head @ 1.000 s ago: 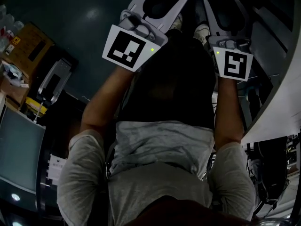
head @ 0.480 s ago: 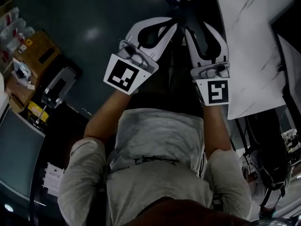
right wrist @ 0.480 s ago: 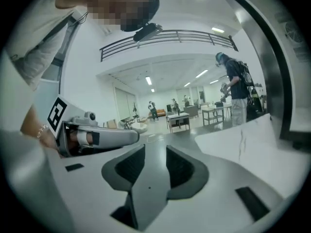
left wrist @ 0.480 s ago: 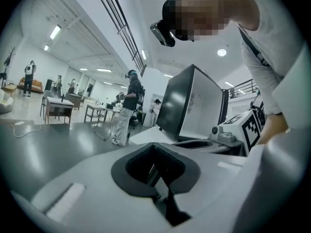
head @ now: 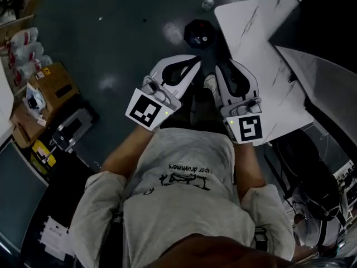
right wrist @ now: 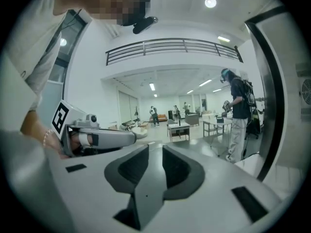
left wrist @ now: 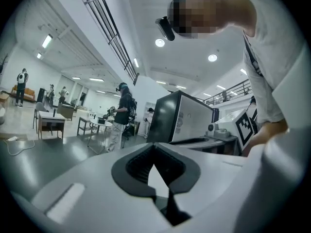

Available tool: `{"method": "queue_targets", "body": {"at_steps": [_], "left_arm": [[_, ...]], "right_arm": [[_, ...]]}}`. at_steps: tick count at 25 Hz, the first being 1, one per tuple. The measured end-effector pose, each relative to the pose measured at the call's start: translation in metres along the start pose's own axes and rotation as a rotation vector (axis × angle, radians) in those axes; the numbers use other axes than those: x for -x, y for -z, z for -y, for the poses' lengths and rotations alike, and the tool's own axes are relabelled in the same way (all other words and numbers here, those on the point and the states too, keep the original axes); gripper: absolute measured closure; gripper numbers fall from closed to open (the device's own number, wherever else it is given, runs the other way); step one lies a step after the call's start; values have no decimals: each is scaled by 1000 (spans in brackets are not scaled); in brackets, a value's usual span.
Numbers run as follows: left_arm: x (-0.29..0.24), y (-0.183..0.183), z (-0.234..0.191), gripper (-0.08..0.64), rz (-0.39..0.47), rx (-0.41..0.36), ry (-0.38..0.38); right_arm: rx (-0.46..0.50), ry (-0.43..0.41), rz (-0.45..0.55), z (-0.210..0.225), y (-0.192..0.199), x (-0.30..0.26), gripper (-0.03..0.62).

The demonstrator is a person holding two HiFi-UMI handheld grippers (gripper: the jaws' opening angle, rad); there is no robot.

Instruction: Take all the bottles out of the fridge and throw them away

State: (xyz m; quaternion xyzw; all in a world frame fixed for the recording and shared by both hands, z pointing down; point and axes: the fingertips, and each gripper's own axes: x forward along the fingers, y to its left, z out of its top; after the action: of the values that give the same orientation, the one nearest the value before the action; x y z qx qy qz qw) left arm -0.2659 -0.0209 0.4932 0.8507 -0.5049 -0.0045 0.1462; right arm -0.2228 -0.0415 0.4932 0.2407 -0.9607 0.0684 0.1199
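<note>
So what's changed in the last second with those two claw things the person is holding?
Both have risen towards the person's chest: the left gripper and right gripper sat at the head view's top edge, now mid-frame. The right one's jaws have just been closing, with nothing between them. Unchanged: both empty, side by side.

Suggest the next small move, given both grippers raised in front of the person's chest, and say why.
Probably turn toward the black cabinet, likely the fridge, and bring one gripper to its front. Neither gripper carries anything. The left gripper has its jaws together on nothing, and the right gripper has just been closing with nothing between its jaws. Both grippers are away from the cabinet, so approaching it seems to come first.
</note>
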Motion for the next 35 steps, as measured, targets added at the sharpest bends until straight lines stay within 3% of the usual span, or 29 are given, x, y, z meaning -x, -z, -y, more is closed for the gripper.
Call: {"method": "queue_targets", "body": {"at_steps": [8,18,26,35], "left_arm": [[21,-80,41,557,41,-46,52],[25,-138,83,555,80,-58,115],[19,-164,110,555,116,-83,173],[16,-174,109,555,127,-89,163]], "right_arm": [[37,-26,62,-21,-83,36,532],[-12,-20,95,-29,-137,77,558],[-8,-12,135,-28,-171,100,583],[24,-11,149,-27,-183,97,583]]}}
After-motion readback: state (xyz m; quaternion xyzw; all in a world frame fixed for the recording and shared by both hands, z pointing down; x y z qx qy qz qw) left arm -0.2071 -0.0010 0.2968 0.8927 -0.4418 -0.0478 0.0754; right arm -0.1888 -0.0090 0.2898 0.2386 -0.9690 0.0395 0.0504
